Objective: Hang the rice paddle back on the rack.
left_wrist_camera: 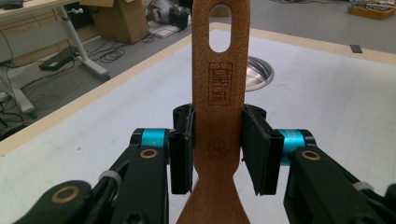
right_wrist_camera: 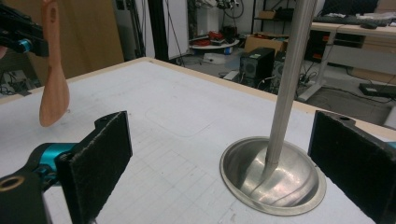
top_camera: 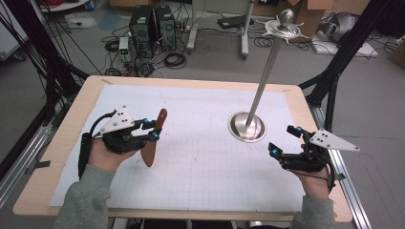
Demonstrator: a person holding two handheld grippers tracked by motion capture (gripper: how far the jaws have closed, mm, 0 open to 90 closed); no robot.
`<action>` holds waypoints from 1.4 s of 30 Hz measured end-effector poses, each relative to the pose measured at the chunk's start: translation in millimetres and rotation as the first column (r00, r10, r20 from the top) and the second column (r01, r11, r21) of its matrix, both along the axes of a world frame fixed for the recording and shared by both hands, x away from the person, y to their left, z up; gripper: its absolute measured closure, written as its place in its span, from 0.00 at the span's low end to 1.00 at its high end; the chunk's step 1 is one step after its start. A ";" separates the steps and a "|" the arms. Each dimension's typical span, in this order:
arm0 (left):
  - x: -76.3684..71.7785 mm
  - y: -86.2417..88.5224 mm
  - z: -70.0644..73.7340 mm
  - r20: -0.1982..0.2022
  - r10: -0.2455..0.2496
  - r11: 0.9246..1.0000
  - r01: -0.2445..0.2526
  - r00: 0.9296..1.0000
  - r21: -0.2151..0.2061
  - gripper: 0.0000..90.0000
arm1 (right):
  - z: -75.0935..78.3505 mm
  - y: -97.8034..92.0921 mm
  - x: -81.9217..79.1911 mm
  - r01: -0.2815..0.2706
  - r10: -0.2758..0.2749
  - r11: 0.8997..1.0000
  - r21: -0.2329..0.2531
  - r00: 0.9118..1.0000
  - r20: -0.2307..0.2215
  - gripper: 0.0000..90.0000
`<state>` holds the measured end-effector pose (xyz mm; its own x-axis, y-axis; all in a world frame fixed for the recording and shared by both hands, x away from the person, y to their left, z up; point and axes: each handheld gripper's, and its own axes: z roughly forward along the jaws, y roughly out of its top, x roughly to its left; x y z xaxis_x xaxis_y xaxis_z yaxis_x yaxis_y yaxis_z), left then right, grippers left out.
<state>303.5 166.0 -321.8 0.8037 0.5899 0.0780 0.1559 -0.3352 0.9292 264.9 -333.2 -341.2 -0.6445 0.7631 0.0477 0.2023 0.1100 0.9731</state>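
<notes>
On the white gridded mat [top_camera: 200, 167], we are clamping our left gripper [top_camera: 152, 130] on a flat wooden spatula [top_camera: 154, 138]; our right gripper [top_camera: 282, 140] is gaping beside the shiny metal stand [top_camera: 247, 126].

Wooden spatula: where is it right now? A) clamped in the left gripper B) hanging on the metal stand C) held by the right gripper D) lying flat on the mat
A: the left gripper has its pads shut on the neck of the spatula, while the right gripper stands open by the stand.
</notes>
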 end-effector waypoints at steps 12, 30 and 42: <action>11.7 -23.9 8.2 -0.002 -0.034 0.999 0.034 0.999 0.008 0.72 | -0.6 -5.4 1.2 0.004 -0.004 1.000 0.010 1.000 0.003 0.05; 36.5 -56.2 26.9 -0.023 -0.072 0.997 0.073 0.997 0.003 0.72 | -2.5 -3.9 6.9 -0.004 0.004 1.000 0.008 1.000 -0.012 0.05; 51.8 -74.6 42.7 -0.027 -0.089 0.996 0.089 0.996 -0.007 0.72 | -3.9 -7.1 8.3 -0.001 0.002 1.000 0.016 1.000 -0.022 0.05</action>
